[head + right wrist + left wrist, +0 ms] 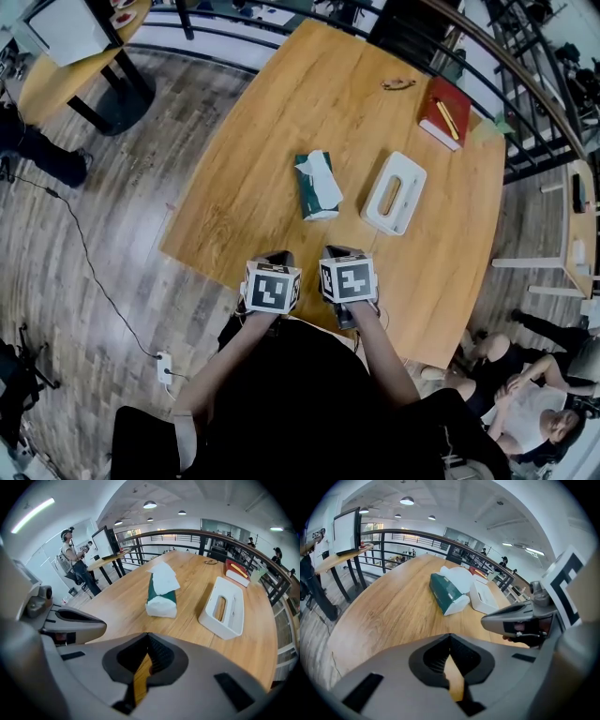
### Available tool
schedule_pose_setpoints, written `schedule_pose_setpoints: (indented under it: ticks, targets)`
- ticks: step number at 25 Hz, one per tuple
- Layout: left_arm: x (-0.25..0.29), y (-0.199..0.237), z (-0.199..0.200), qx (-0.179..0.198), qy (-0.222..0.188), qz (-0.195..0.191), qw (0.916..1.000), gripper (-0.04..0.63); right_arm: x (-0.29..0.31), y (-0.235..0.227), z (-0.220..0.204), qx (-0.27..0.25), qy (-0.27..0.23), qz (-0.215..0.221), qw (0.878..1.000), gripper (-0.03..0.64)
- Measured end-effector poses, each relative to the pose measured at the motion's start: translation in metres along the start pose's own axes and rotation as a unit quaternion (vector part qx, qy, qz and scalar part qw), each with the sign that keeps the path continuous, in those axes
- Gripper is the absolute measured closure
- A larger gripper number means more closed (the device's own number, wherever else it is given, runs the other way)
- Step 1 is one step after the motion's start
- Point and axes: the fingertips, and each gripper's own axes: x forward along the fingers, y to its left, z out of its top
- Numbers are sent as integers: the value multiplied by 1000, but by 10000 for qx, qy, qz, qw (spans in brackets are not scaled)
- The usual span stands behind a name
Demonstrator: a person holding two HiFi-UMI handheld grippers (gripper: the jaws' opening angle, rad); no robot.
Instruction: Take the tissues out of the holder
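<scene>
I'm seeing the holder [233, 620] slot in right view, not left | left tongs [450, 637], right tongs [148, 635]: sitting together, empty.

1 large light wooden table [281, 103], 1 smaller round wooden table [39, 89], 1 green-and-white soft pack of tissues [317, 185], 1 white rectangular plastic tissue holder [395, 192], 1 red hardcover book [443, 112] and 1 white power strip [165, 367] were in view. There were 2 grey handheld grippers: the left gripper [279, 255] and the right gripper [342, 250].
</scene>
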Motion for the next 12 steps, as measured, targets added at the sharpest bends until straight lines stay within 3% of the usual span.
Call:
schedule_pose_setpoints:
  ticks: [12]
  targets:
    - [1,-2,-9,-107,55,5,9999,588,-3,20,-15,162,-103,122,9997,606]
